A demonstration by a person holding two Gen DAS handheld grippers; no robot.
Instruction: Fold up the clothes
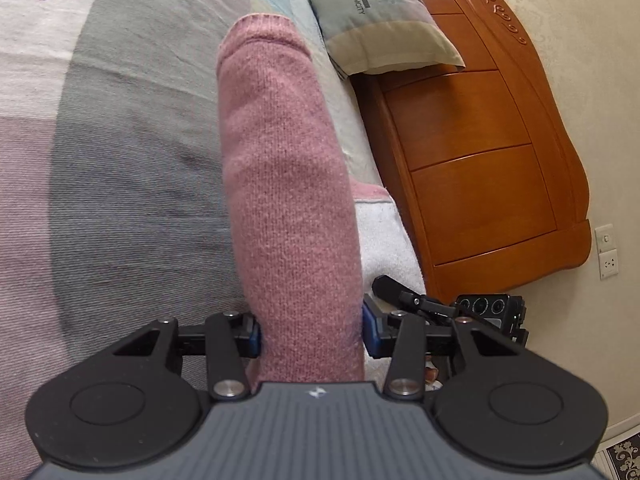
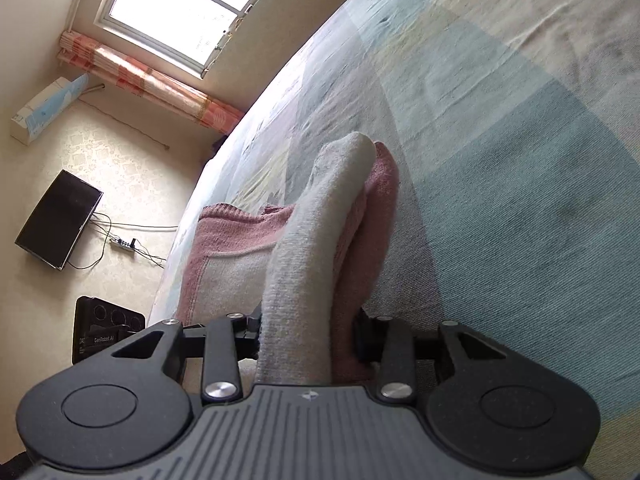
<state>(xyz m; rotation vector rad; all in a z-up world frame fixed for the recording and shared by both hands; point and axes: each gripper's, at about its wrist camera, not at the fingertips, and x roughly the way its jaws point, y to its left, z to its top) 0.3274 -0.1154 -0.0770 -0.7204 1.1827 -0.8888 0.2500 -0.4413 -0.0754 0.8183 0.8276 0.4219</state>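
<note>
Pink knit garment point(image 1: 284, 184): bunched into a long roll, clamped in the left gripper point(image 1: 312, 334), long axis running from lower centre up to upper centre over the bedspread point(image 1: 120, 160). Right gripper point(image 2: 306, 340): closed on the same garment's grey-and-pink fold point(image 2: 316, 248), which points toward upper centre, slightly right.

- Pillow point(image 1: 380, 12) at the bed's point(image 1: 120, 140) head edge, against the wooden headboard point(image 1: 480, 152).
- Wall socket point(image 1: 608, 252) beside the headboard.
- Window point(image 2: 176, 12), rolled blind point(image 2: 152, 80), dark screen point(image 2: 60, 220) on the wall.
</note>
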